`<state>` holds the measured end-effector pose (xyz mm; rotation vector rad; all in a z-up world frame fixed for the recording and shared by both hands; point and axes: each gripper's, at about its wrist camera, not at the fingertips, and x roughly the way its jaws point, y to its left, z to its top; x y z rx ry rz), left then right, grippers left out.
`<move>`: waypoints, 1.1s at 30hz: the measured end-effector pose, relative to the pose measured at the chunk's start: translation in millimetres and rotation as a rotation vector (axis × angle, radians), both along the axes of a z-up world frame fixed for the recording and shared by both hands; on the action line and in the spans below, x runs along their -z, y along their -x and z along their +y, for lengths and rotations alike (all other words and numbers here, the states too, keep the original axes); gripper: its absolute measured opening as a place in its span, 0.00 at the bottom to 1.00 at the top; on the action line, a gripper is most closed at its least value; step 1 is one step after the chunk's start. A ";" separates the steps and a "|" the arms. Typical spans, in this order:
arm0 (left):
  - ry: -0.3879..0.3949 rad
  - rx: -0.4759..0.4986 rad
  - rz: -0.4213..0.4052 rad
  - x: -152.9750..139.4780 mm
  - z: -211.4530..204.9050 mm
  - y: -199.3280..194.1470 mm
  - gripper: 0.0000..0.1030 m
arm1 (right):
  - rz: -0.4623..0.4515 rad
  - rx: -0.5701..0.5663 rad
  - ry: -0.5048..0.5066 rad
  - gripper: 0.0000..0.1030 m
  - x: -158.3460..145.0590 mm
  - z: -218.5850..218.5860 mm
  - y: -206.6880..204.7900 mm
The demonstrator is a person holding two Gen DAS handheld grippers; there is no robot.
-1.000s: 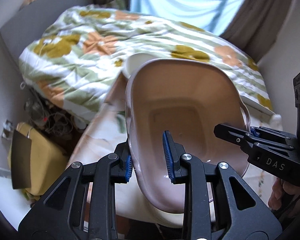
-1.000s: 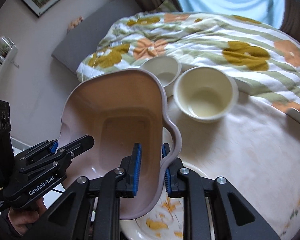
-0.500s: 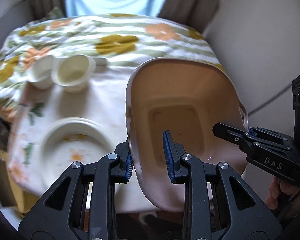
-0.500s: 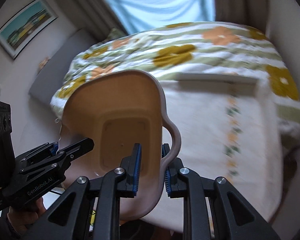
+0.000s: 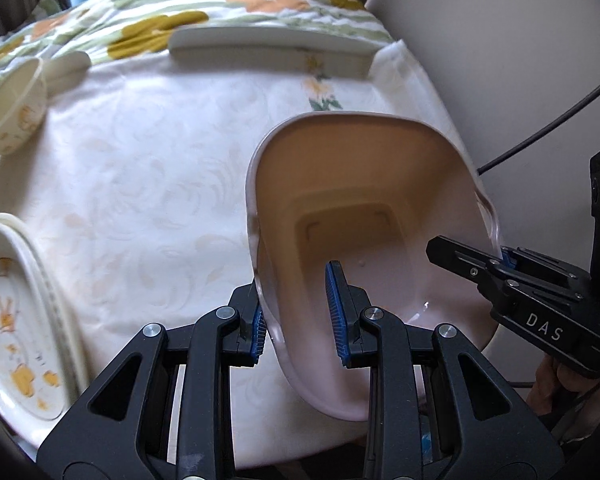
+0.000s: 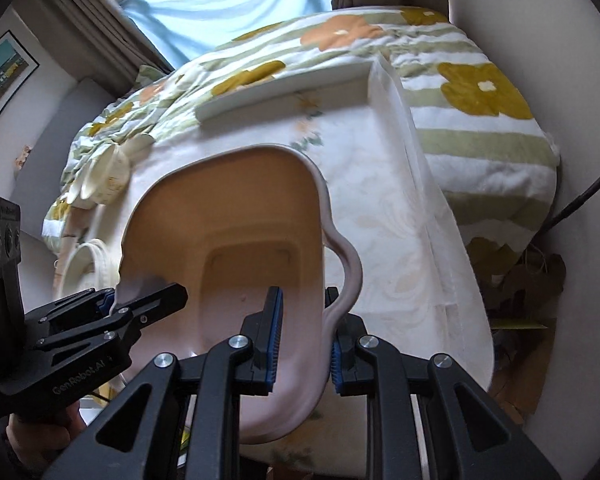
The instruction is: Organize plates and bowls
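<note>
A pale pink basin [image 5: 364, 208] [image 6: 236, 232] with handle lips hangs above the right part of the table, carried between both grippers. My left gripper [image 5: 298, 312] is shut on its left rim, and it also shows in the right wrist view [image 6: 118, 306]. My right gripper [image 6: 302, 338] is shut on the right rim by the handle, and the left wrist view catches it at the far side [image 5: 496, 256]. A cream bowl [image 5: 12, 112] [image 6: 104, 180] stands at the table's far left. Stacked cream plates [image 5: 16, 320] [image 6: 88, 264] with orange flowers lie at the near left.
The table [image 5: 148, 184] wears a white patterned cloth. A flat white tray [image 5: 272, 50] [image 6: 288, 94] lies along its far edge, against a bed with a flowered quilt [image 6: 480, 92]. A wall with a dark cable [image 5: 540, 132] stands close on the right.
Both grippers have carried the basin rightward and lower across the table. The bowls and plates have slid to the left of the views; the wall and tray have come in.
</note>
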<state>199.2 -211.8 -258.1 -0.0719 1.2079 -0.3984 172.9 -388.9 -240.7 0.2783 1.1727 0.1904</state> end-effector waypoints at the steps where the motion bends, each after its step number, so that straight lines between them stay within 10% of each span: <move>1: -0.005 0.002 0.002 3.5 0.3 -0.9 0.23 | 0.002 0.005 -0.002 0.18 5.4 -1.3 -0.4; 19: -0.093 0.025 -0.015 20.7 -12.5 -11.6 0.24 | -0.005 0.073 -0.073 0.18 25.3 -9.0 5.4; 23: -0.117 0.037 -0.005 26.1 -17.2 -11.6 0.24 | 0.007 0.111 -0.117 0.45 28.4 -13.6 5.0; 29: -0.139 0.049 -0.014 30.2 -22.8 -13.2 0.26 | 0.012 0.142 -0.145 0.48 32.6 -17.9 4.8; 33: -0.155 0.057 -0.031 30.3 -27.9 -12.6 0.81 | 0.012 0.154 -0.155 0.48 33.9 -18.9 5.5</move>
